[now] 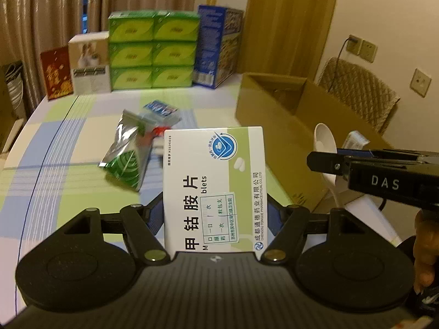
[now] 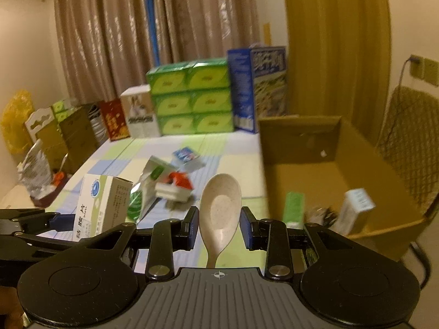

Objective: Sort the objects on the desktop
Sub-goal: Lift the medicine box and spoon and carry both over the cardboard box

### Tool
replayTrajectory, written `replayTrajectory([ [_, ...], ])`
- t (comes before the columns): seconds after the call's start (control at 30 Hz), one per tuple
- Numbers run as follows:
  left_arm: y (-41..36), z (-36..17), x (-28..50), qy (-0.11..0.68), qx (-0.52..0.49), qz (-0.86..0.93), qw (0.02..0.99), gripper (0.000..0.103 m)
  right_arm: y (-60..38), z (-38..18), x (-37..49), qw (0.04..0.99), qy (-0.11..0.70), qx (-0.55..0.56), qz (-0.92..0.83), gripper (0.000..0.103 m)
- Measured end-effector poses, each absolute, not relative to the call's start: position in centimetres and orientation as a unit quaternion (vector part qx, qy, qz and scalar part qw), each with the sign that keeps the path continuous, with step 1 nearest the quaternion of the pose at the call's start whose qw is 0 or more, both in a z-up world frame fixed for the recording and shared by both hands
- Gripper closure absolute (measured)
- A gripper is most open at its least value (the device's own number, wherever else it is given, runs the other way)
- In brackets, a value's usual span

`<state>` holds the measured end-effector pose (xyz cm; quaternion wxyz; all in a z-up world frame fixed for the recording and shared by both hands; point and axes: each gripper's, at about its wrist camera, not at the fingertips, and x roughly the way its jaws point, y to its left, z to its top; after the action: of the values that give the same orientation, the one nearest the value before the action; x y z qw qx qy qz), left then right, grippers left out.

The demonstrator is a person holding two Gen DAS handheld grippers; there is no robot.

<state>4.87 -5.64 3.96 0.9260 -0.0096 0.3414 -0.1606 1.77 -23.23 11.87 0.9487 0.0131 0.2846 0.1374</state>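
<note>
My left gripper [image 1: 215, 211] is shut on a white and green medicine box [image 1: 214, 178], which stands upright above the checked tablecloth [image 1: 68, 142]. In the right wrist view the same box [image 2: 101, 205] shows at the left with one blue-padded finger [image 2: 61, 220] on it. My right gripper [image 2: 219, 224] is shut on a beige speckled spoon [image 2: 221, 203], bowl up, with the pads against the bowl's sides. An open cardboard box [image 2: 301, 137] sits just right of both grippers. It holds a green packet [image 2: 295, 208] and a white carton [image 2: 356, 205].
A silver and green pouch [image 1: 124, 161], a blue sachet [image 1: 160, 108] and a red and white item [image 2: 179, 181] lie mid-table. Stacked green tissue packs [image 1: 153, 52] and a blue carton [image 1: 211, 46] line the far edge. A wicker chair [image 1: 359, 93] stands behind the cardboard box.
</note>
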Motion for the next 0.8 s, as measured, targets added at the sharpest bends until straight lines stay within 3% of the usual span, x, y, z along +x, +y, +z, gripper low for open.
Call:
replayTrajectory([
  [0.47,-13.1,9.0,4.9,0.308,0.003,-0.216,0.926,0.036,-30.6,15.4,1.0,0.960,0.269,0.003,0.083,0.073],
  [0.8,-17.5,9.8,4.8,0.310,0.008,-0.245,0.919,0.036,-35.0,15.6,0.9,0.961,0.268,0.002,0.061,0.073],
])
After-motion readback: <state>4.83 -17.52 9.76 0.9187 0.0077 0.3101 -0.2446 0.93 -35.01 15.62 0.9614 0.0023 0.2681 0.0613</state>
